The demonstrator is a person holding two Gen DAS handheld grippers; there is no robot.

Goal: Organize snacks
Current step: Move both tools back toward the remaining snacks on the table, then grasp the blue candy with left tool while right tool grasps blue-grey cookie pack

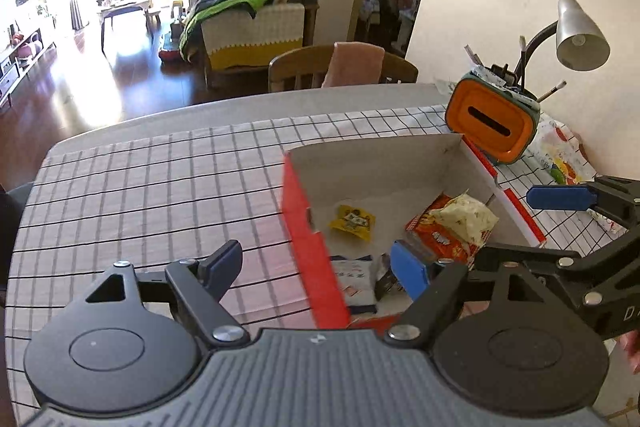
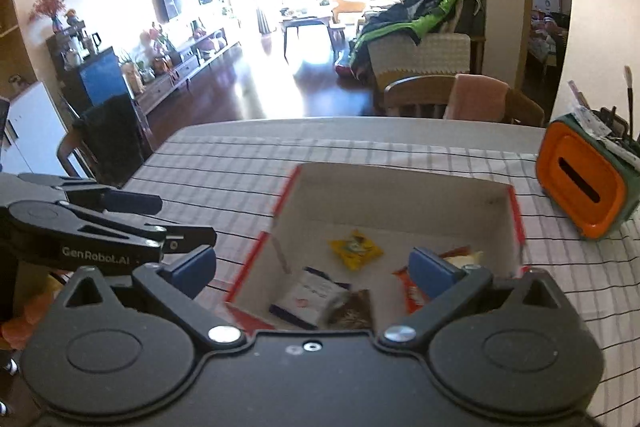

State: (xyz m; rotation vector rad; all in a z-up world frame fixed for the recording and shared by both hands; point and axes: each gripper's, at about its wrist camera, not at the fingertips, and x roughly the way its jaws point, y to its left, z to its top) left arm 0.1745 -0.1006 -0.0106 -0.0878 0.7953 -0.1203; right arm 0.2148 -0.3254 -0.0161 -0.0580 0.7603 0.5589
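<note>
A red cardboard box (image 1: 304, 227) with a white inside stands open on the checked tablecloth; it also shows in the right wrist view (image 2: 400, 187). In it lie a small yellow packet (image 1: 352, 221) (image 2: 355, 249), an orange-red snack bag (image 1: 444, 239) with a pale yellow bag (image 1: 466, 217) on top, a white-and-blue packet (image 1: 354, 281) (image 2: 310, 293) and a dark packet (image 2: 352, 311). My left gripper (image 1: 320, 269) is open and empty, straddling the box's left wall. My right gripper (image 2: 314, 269) is open and empty above the box's near end; it shows at the right of the left wrist view (image 1: 560, 223).
An orange tissue holder (image 1: 494, 125) (image 2: 584, 183) with pens and a desk lamp (image 1: 580, 35) stand at the table's right by the wall. A printed bag (image 1: 560, 155) lies beside it. A wooden chair (image 1: 340, 67) with a pink cloth stands at the far edge.
</note>
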